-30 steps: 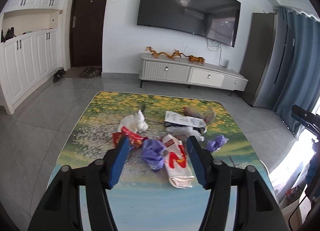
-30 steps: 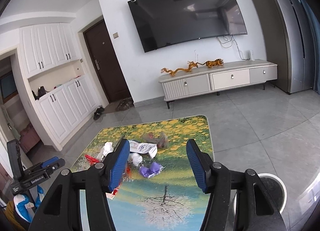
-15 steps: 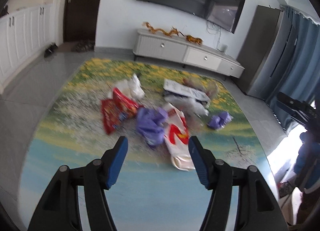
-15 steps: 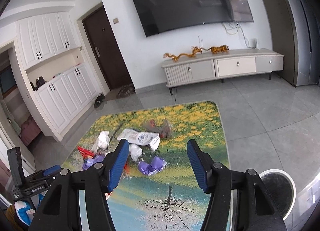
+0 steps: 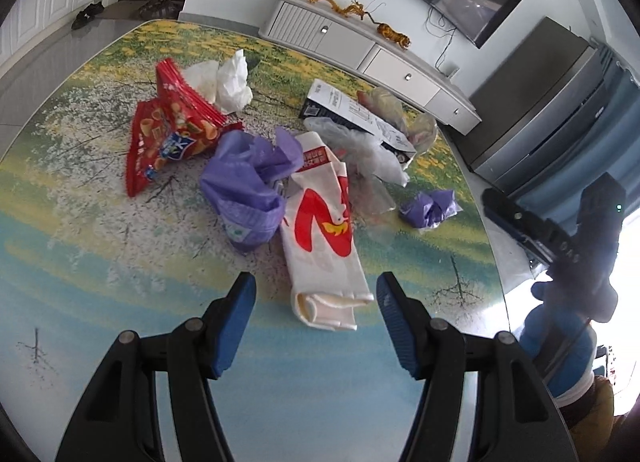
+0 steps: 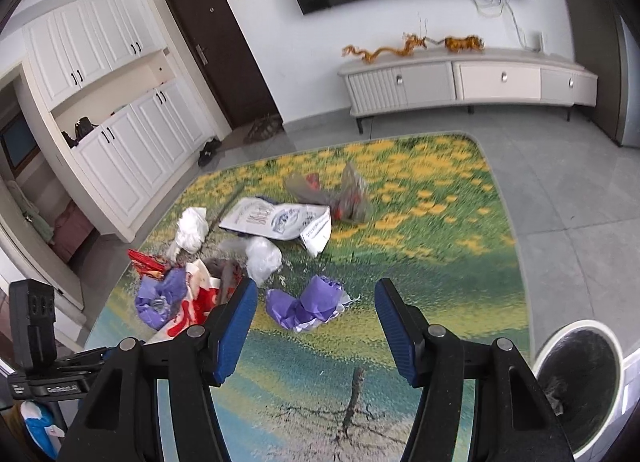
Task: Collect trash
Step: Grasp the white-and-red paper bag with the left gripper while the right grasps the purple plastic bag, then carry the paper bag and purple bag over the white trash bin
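Left wrist: white wrapper [image 5: 324, 250] between left gripper [image 5: 316, 302] fingers.

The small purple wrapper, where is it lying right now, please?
The small purple wrapper lies on the table between the right gripper fingers, apart from the pile.

From here: brown wrapper [image 6: 340, 194] ahead of my right claw blurred; bin [image 6: 576, 386] at its right cut by frame edge.

Crumpled purple wrappers [image 5: 248, 186], a red snack bag [image 5: 168, 134] and a white-red paper bag [image 5: 324, 238] lie clustered together.
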Demonstrator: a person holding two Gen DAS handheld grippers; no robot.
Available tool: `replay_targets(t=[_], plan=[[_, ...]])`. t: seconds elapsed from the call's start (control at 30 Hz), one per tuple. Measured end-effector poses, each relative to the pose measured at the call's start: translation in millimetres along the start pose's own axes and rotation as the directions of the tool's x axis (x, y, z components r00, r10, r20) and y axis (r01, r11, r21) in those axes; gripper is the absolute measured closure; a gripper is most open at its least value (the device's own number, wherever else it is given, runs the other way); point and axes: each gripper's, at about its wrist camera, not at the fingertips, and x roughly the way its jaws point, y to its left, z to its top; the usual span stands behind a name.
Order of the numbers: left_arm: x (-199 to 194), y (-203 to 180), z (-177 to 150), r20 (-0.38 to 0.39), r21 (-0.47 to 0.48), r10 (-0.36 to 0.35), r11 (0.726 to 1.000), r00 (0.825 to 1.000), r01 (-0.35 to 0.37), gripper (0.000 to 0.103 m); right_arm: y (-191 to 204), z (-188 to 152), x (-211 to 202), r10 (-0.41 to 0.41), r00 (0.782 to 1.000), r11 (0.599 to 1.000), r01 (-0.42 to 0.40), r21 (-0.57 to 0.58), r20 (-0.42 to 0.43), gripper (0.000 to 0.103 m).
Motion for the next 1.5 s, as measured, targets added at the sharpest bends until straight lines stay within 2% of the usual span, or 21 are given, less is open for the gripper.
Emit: replay_targets(t=[0.2,0.3,0.37,0.43,0.53,0.6,0.83,1.03,1.23,1.5], plan=[[14,-5,2,-0.021,-0.022,0.025,0.999,0.999,-0.025,0.044,-9,-2,30,0.049,0.998,0.998,-0.047,0.052,-0.048,0.044],[16,-7,3,-0.02,-0.022,0.037,0.999,0.999,-0.038,0.05,-13,-5,41,0.069,0.995,0.994,-0.063,0.084,-0.065,0.045],[18,-11,3,-0.018,-0.022,0.044,0.999,0.999,-0.044,0.051,-17,-8,46,0.088,0.993,0.99,-0.08,0.113,-0.074,0.052],[22,-15,4,-0.018,-0.023,0.044,0.999,0.999,-0.045,0.06,-21,-11,48,0.112,0.991,0.986,-0.101,0.134,-0.077,0.06],[25,-17,4,-0.018,-0.031,0.037,0.999,0.999,-0.037,0.066,-23,-13,47,0.131,0.989,0.982,-0.12,0.147,-0.073,0.071],[27,-16,4,-0.02,-0.041,0.023,0.999,1.0,-0.024,0.075,-25,-15,42,0.13,0.989,0.982,-0.12,0.145,-0.063,0.072],[23,-12,-1,-0.016,-0.073,-0.026,0.997,1.0,0.025,0.083,-24,-20,28,0.131,0.99,0.984,-0.125,0.124,-0.049,0.073],[8,-9,-13,-0.003,-0.067,-0.037,0.997,0.999,0.037,0.085,-22,-28,4,0.129,0.991,0.986,-0.126,0.109,-0.025,0.073],[-11,-16,-21,0.03,-0.038,-0.021,0.999,0.999,0.023,0.086,-11,-30,-23,0.108,0.994,0.991,-0.108,0.076,0.009,0.073],[-53,-47,-27,0.14,0.068,0.037,0.997,0.989,-0.047,0.086,5,-31,-67,0.084,0.993,0.996,-0.086,0.02,0.078,0.073]])
